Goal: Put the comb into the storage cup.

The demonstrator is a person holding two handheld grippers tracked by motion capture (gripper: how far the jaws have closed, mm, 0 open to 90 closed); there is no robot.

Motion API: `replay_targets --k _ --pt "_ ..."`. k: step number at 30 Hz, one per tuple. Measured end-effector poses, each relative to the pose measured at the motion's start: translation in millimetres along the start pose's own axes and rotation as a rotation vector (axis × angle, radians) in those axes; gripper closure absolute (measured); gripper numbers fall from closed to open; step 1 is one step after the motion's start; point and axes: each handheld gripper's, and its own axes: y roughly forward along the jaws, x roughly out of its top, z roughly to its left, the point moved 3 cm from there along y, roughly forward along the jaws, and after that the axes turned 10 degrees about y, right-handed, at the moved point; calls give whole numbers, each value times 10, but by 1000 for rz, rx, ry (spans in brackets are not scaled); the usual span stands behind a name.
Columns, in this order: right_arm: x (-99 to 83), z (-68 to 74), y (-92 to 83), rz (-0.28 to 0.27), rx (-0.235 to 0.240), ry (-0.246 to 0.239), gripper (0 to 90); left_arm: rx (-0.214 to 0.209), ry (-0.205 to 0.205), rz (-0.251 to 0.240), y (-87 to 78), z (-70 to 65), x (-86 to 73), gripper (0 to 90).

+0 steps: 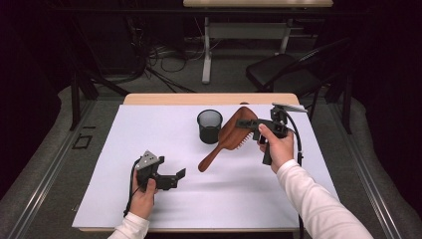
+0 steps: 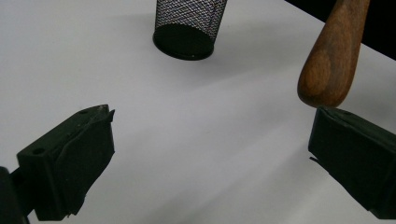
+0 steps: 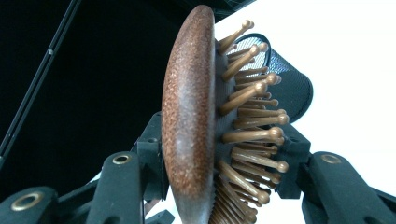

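Hairbrush (image 1: 234,133) hangs in the air right of centre in the high view, its wooden head clamped in the right gripper (image 1: 247,124) and its handle slanting down toward lower left, clear of the white table (image 1: 149,129). In the right gripper view the jaws are closed on the head, one against the smooth wooden back and the other on the bristle side. The mesh cup (image 1: 209,126) stands upright just left of the brush head, at upper centre of the table, its mouth open. The step in hand looks like the carry: the brush is lifted and seemingly bound for the cup. The next move probably calls for tipping the brush until the handle points down, bringing the handle tip over the cup's mouth, then lowering it in without knocking the light cup over. The left gripper (image 1: 175,178) rests at lower left, jaws wide apart with nothing between them, well placed to steady the cup if needed.
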Motion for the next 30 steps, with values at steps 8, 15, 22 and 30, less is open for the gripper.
replay_targets --k 8,15,22,30 --pt "58 60 72 1 -12 10 489 -3 -3 -4 0 3 -1 3" --pt "146 114 117 -20 -32 3 488 -4 -2 -6 -2 2 0 3" --pt "251 148 145 -47 -48 8 488 -4 -2 -4 2 0 -2 3" --pt "391 207 149 -87 -59 18 488 -5 -2 -3 6 -1 -5 3"
